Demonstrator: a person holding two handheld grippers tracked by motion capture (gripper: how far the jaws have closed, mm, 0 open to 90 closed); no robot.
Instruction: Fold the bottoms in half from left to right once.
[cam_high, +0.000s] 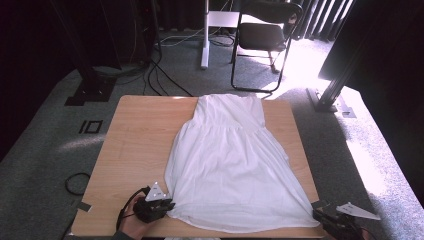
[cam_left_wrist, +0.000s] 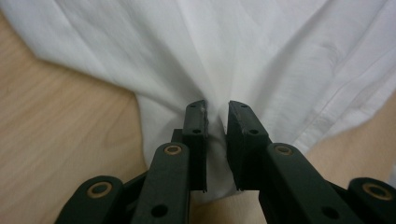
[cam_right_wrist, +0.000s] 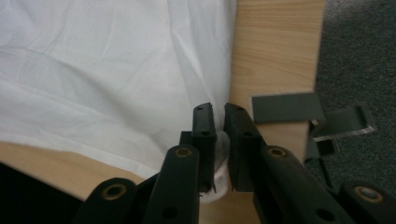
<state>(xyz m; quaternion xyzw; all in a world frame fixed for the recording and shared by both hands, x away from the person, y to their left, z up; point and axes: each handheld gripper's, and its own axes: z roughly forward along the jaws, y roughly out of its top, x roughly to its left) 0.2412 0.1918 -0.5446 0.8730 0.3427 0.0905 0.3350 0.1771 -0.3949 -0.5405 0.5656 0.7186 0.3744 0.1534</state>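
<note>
we have the white dress (cam_high: 231, 160) lying flat on the table (cam_high: 135, 145), its hem toward us. the left hand-held gripper (cam_left_wrist: 216, 108) pinches one hem corner, the right hand-held gripper (cam_right_wrist: 218, 109) the other. only a thin fold sits between each pair of jaws, so a quick lift could pull the fabric free; uneven pulling could drag the dress off the table.

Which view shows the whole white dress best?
The high view: the dress lies spread flat on the table, outline complete. The left gripper view shows one hem corner pinched, and the right gripper view shows the other corner.
</note>
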